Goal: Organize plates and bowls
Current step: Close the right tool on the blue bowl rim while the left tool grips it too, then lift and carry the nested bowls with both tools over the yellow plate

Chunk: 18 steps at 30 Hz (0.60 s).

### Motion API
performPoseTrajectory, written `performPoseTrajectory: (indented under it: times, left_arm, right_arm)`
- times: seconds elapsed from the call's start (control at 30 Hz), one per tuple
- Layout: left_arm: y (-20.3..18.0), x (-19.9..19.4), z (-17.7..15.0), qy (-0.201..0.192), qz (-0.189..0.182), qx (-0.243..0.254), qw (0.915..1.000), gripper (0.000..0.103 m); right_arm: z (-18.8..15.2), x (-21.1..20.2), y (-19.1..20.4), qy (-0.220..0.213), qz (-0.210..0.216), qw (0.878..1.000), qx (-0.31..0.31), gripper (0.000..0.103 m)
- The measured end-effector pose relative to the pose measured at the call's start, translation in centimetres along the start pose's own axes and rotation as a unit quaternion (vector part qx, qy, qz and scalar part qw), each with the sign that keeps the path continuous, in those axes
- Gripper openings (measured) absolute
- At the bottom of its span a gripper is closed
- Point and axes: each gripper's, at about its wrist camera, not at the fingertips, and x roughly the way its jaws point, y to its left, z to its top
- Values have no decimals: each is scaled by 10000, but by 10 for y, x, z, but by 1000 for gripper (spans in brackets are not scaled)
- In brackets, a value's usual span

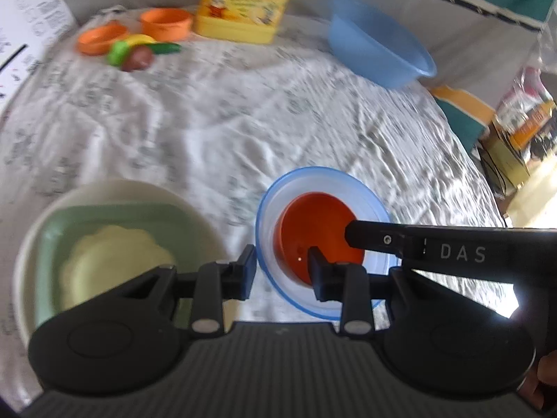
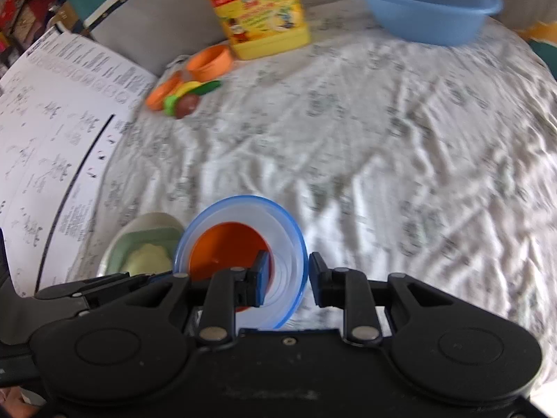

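Note:
A clear blue-rimmed bowl (image 1: 271,230) sits on the cloth with an orange bowl (image 1: 316,230) nested inside it. My left gripper (image 1: 281,270) is open, its jaws either side of the blue bowl's left rim. My right gripper (image 2: 286,277) is open, its jaws either side of the same bowl's (image 2: 289,237) right rim; its finger shows in the left wrist view (image 1: 369,238) over the orange bowl (image 2: 222,250). A white bowl (image 1: 115,191) holding a green square plate (image 1: 52,244) and a cream plate (image 1: 115,261) stands to the left.
A large blue basin (image 1: 379,45) stands at the back right. A yellow jug (image 1: 247,0), orange cups (image 1: 167,22) and toy food (image 1: 139,54) lie at the back. A printed sheet (image 2: 45,132) lies at the left. Boxes (image 1: 518,129) stand off the right edge.

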Motion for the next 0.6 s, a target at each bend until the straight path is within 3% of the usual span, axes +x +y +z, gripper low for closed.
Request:
performPoseTrajectory:
  times: [0.43,0.6]
  left_arm:
    - [79,-58,-5,-304,607,-626,9957,31]
    - [99,-64,-15,-237,731,-758,9942,31]
  right_arm:
    - [18,26,107,316,505,9951,-793,25]
    - [14,40,126,514,575,9927,-932,25]
